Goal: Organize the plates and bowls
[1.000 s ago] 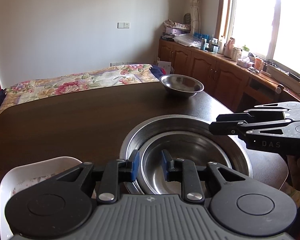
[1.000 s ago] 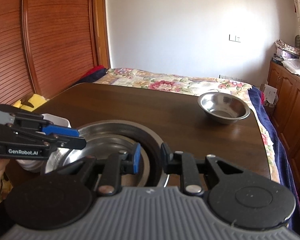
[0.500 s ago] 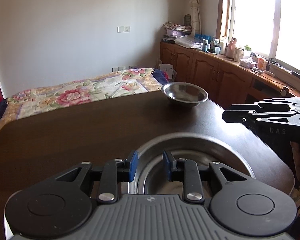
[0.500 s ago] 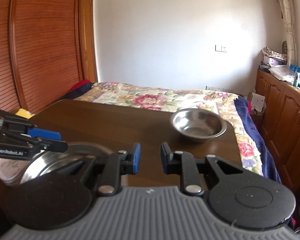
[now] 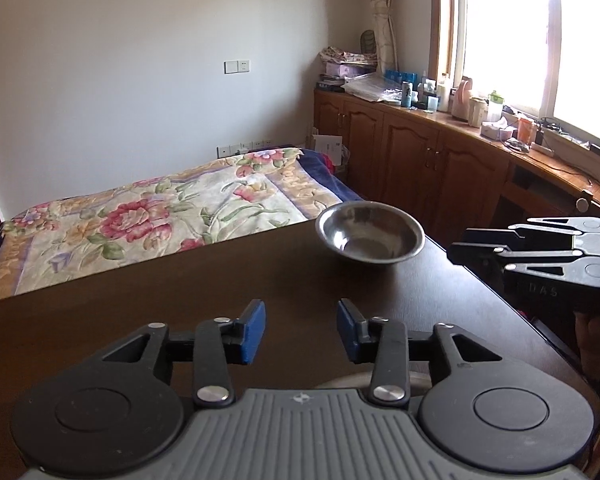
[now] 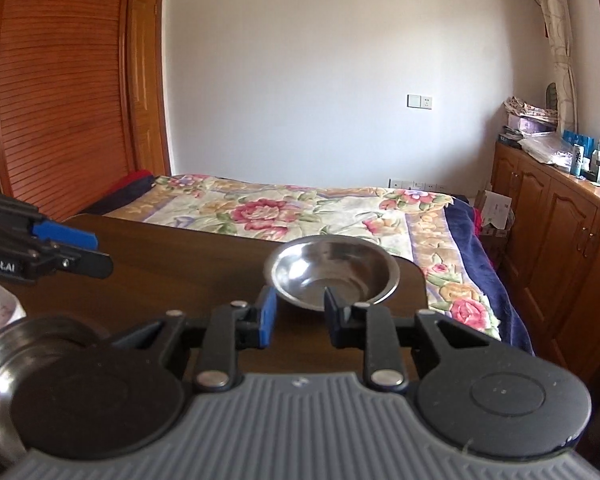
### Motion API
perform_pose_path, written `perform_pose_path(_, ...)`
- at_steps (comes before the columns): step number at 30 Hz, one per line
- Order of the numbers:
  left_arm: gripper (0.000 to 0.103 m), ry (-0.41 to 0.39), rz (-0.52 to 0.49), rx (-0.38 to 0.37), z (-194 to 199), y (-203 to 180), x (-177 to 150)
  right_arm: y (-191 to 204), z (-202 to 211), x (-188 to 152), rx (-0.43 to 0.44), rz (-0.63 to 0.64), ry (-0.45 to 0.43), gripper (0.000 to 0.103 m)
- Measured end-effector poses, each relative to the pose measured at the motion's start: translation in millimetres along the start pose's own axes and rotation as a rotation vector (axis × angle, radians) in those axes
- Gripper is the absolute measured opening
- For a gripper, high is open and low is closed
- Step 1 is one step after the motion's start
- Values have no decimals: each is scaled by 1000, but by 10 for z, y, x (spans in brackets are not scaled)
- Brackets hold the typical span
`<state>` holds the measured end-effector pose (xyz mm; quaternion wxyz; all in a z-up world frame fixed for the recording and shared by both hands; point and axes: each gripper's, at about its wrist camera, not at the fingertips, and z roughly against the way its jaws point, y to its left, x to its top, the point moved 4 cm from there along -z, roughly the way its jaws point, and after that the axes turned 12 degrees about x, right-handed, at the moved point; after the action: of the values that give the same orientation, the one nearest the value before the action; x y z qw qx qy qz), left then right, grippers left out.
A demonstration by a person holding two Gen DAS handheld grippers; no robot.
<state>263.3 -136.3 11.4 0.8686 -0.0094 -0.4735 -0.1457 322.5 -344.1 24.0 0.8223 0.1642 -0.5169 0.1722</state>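
Right wrist view shows one small bowl (image 6: 333,276) alone at the far end of the table (image 6: 172,264), while two big bowls (image 6: 16,356) sit stacked near the person. Both the left gripper (image 5: 301,332) and the right gripper (image 6: 300,316) are spread apart and hold nothing. I think the small bowl is the last one to stack.

Left gripper (image 5: 301,332) jaws apart and empty above dark table (image 5: 140,312); steel bowl (image 5: 370,238) at the table's far right corner; right gripper (image 5: 458,250) just right of the bowl, off the table's edge; floral bed (image 5: 152,216) beyond the table
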Motion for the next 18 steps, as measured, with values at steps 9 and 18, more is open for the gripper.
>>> perform_pose_path(9, 65, 12, -45, -8, -293, -204, 224, -326, -190, 53, -16, -21, -18, 54)
perform_pose_path(18, 75, 60, -33, -21, -663, -325, 430, -603, -386, 43, -24, -39, 9, 66)
